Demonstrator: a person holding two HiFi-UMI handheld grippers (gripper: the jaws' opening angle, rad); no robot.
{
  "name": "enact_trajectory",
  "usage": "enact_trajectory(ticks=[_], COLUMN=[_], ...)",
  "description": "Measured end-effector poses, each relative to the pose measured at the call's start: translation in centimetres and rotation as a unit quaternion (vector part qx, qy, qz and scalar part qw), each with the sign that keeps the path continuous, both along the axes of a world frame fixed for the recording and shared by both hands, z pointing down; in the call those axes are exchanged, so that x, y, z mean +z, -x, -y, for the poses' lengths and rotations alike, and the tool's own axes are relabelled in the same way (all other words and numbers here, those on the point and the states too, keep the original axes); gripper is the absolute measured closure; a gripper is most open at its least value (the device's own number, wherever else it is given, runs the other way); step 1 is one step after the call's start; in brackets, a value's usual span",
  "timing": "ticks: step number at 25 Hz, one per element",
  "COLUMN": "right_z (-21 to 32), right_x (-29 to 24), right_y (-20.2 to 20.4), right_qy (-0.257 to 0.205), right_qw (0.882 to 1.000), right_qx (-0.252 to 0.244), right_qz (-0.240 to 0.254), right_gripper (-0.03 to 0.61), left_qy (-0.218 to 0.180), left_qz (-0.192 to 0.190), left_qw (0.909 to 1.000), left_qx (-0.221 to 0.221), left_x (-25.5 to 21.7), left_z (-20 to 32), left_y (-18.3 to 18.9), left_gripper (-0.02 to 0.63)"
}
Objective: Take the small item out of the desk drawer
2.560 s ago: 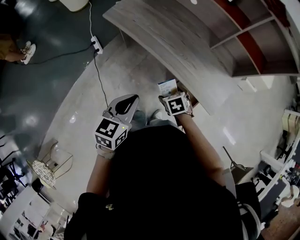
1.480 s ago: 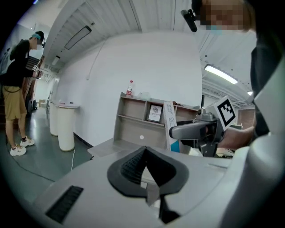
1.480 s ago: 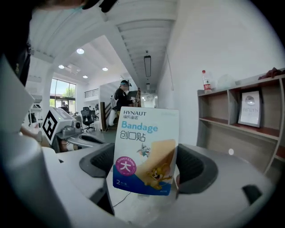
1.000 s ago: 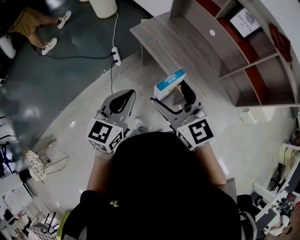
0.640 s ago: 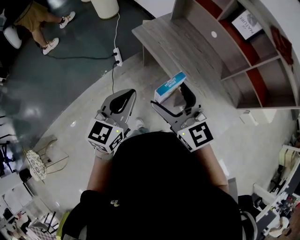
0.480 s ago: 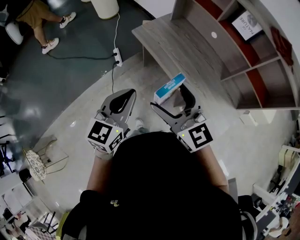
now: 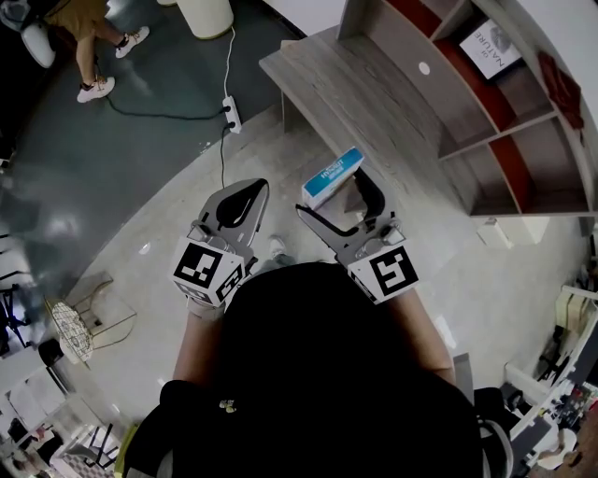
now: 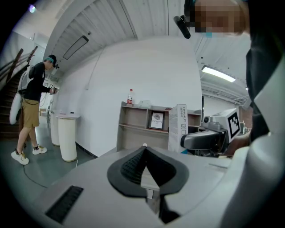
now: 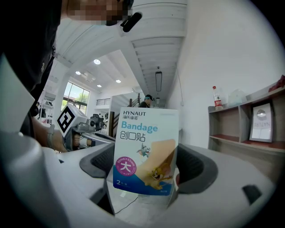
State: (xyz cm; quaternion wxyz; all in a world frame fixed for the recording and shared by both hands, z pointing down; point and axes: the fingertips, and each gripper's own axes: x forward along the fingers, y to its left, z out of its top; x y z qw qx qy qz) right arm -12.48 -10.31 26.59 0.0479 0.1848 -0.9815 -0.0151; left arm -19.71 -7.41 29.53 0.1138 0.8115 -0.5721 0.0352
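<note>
While the right gripper hangs over the pale floor on the near side of the wooden desk, its jaws are clamped on the lower part of a blue-and-white bandage box. The box sits between the dark pads with its printed front facing that gripper's camera. Just to its left, the left gripper has its jaws pressed together with nothing between them. Farther left, a white power strip lies on the floor, and a person in tan shorts stands beyond it.
</note>
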Motion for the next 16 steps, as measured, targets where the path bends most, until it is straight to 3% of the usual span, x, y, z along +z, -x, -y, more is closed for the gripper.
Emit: enact_trajectory(ticks=[11,16], right_z=[0.34,-0.05], right_x=[0.2,0.11], right_y=[-0.33,-0.27], right_qy=[-0.004,0.018], right_qw=[1.0,1.0], right_qx=[0.004,-0.001], right_qz=[-0.004,0.001], right_gripper=[0.156,0.156], left_qy=[0.002,0.003], left_qz=[0.001,0.001], left_qw=[1.0,1.0], left_qx=[0.004,0.005], left_x=[0.11,0.23], left_z=[0.21,0.31], left_y=[-0.31,-0.58], left_gripper=[0.604,0.604])
